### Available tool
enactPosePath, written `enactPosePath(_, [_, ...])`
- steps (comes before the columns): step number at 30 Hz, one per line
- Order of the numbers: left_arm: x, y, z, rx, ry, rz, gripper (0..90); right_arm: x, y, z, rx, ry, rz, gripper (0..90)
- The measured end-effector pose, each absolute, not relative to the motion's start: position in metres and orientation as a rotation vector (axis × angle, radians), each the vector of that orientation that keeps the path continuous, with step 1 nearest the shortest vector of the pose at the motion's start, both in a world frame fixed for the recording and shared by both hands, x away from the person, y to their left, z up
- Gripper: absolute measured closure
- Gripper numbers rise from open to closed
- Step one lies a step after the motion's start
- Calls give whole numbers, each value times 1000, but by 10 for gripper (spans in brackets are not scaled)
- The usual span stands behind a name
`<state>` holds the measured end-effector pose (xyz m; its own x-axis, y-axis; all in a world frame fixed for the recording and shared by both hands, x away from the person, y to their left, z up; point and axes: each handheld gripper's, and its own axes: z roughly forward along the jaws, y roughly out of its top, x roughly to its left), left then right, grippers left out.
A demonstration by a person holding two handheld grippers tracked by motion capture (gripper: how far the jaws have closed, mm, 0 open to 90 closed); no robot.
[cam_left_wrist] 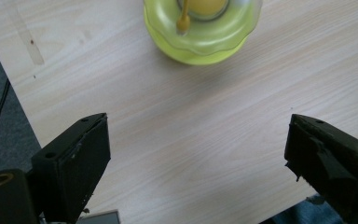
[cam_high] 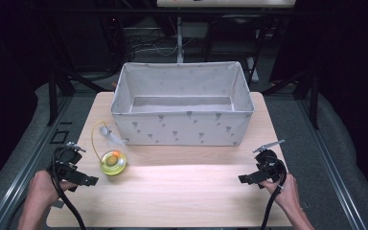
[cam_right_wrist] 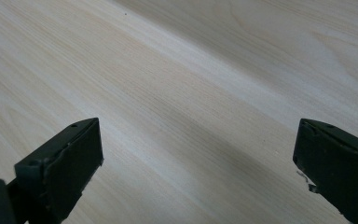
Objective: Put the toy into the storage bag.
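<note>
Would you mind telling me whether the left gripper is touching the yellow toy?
Apart. In the left gripper view, bare table lies between the open left gripper and the yellow toy.

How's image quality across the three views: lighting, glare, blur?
High view: dark surroundings, a bright band of light across the table, whole frame soft. Left gripper view: even light, the yellow toy slightly blurred at the top edge. Right gripper view: wood grain sharp near the open right gripper, a soft shadow band crossing diagonally.

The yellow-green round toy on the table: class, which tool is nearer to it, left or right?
Left. The left tool sits just beside the yellow-green round toy, while the right tool is far across the table.
</note>
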<state>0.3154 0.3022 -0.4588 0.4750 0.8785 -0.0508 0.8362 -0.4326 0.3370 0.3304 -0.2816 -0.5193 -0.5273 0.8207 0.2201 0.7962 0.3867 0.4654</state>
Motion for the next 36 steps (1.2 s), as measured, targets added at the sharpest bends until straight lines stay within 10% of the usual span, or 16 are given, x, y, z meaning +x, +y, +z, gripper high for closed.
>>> enactPosePath(19, [368,288,-390,2480,1268,181,113,327,-275,-516,1457,2616,797,21])
enactPosePath(36, [400,272,-365,2573,1200,177,590,328,-274,-519,1458,2646,757,29])
